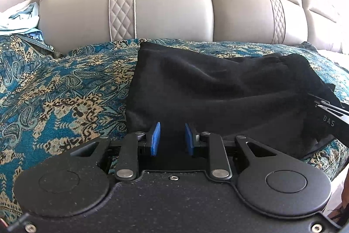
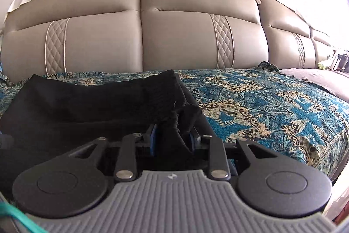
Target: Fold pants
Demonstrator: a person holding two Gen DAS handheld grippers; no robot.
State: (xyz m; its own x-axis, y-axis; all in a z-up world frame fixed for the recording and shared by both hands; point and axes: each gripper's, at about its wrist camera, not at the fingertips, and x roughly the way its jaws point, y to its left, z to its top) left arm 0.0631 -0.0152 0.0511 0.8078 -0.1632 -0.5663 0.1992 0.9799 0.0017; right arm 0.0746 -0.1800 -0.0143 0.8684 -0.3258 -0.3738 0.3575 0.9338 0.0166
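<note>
One pair of black pants (image 1: 218,88) lies folded on the patterned bedspread (image 1: 54,91), long axis running crosswise ahead of the left gripper (image 1: 172,138), jaws parted, empty. Right gripper (image 2: 172,139) jaws pinch bunched pants fabric between them.

Pants (image 1: 218,88): plain black. Throw (image 1: 65,84) beneath them: teal-blue ground with cream and black paisley and floral pattern. Sofa backrest (image 1: 174,10): grey-beige leather with diamond-quilted vertical strips edged in white piping. Left gripper (image 1: 172,138): black body, blue finger pads (image 1: 155,138). Right gripper (image 2: 172,139): black linkage, ribbed grey housing.
</note>
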